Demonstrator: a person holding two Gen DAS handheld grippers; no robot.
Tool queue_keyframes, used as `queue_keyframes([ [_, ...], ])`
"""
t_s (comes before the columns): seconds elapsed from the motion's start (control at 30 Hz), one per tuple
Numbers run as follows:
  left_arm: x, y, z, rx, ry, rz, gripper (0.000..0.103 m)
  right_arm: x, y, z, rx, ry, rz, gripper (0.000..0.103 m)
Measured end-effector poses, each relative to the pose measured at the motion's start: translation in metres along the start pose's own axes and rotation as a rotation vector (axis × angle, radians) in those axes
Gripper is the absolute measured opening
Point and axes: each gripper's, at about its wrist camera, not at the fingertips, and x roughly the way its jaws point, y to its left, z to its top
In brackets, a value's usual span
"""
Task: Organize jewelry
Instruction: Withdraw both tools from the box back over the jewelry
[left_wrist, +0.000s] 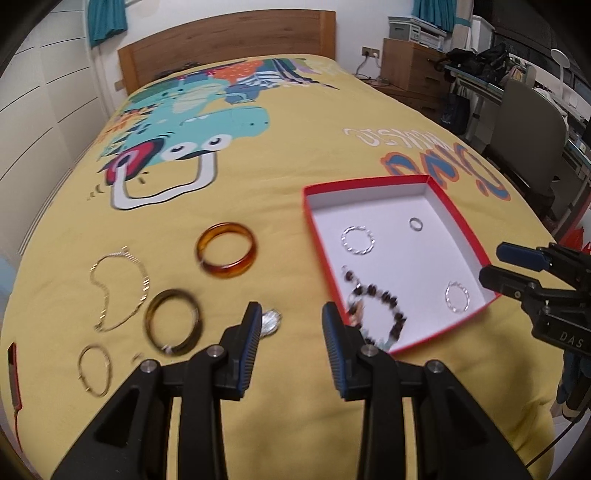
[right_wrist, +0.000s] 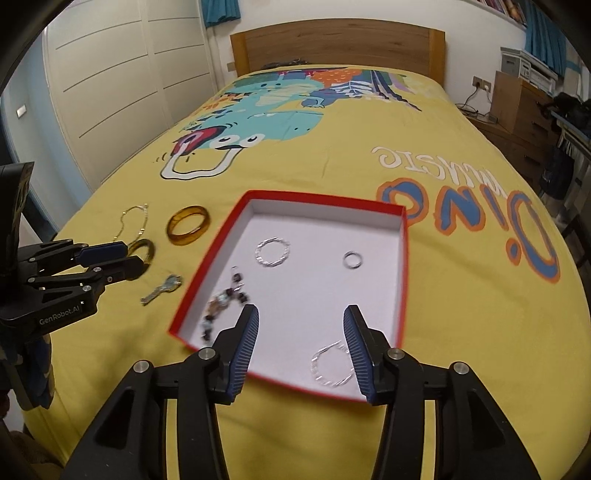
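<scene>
A red box with a white inside (left_wrist: 461, 218) (right_wrist: 404, 258) lies on the yellow bed. It holds a dark bead bracelet (left_wrist: 384, 299) (right_wrist: 221, 302), two silver hoops (left_wrist: 357, 240) (right_wrist: 272, 252) (left_wrist: 457, 297) (right_wrist: 330, 363) and a small silver ring (left_wrist: 415, 223) (right_wrist: 352, 259). Left of the box lie an amber bangle (left_wrist: 226, 254) (right_wrist: 188, 224), a dark bangle (left_wrist: 173, 321) (right_wrist: 144, 248), a gold chain (left_wrist: 122, 288) (right_wrist: 135, 218), a small gold bracelet (left_wrist: 94, 369) and a silver pendant (left_wrist: 271, 322) (right_wrist: 162, 288). My left gripper (left_wrist: 291, 325) (right_wrist: 122, 258) is open and empty above the pendant. My right gripper (right_wrist: 301, 325) (left_wrist: 491, 264) is open and empty over the box's near edge.
A red-edged object (left_wrist: 14, 373) lies at the bed's left edge. A wooden headboard (left_wrist: 229, 40) stands at the far end. White wardrobe doors (right_wrist: 122, 74) are to the left. A wooden cabinet (left_wrist: 410, 62), a grey chair (left_wrist: 532, 133) and a cluttered desk are to the right.
</scene>
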Motion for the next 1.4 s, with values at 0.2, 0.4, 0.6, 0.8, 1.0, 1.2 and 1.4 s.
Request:
queue_keyframes([
  [0.2, -0.028, 0.02, -0.019, -0.031, -0.014, 0.024, 0.032, -0.016, 0.024, -0.013, 0.009, -0.005, -0.001, 0.051],
  [0.4, -0.057, 0.04, -0.041, -0.047, -0.054, 0.038, 0.032, -0.036, 0.046, -0.026, 0.007, -0.013, 0.008, 0.052],
  [0.6, -0.083, 0.071, -0.076, -0.081, -0.034, 0.073, 0.032, -0.061, 0.067, -0.037, -0.006, -0.035, 0.009, 0.052],
  [0.8, -0.112, 0.122, -0.117, -0.19, -0.038, 0.122, 0.032, -0.078, 0.084, -0.045, -0.01, -0.062, 0.019, 0.052],
  [1.0, -0.131, 0.169, -0.155, -0.287, -0.022, 0.159, 0.032, -0.082, 0.11, -0.053, -0.018, -0.07, 0.054, 0.052],
  [1.2, -0.136, 0.2, -0.182, -0.365, -0.011, 0.19, 0.032, -0.072, 0.142, -0.059, -0.055, -0.037, 0.092, 0.052],
  [1.4, -0.123, 0.217, -0.189, -0.404, 0.0, 0.189, 0.032, -0.05, 0.168, -0.059, -0.08, 0.003, 0.112, 0.052],
])
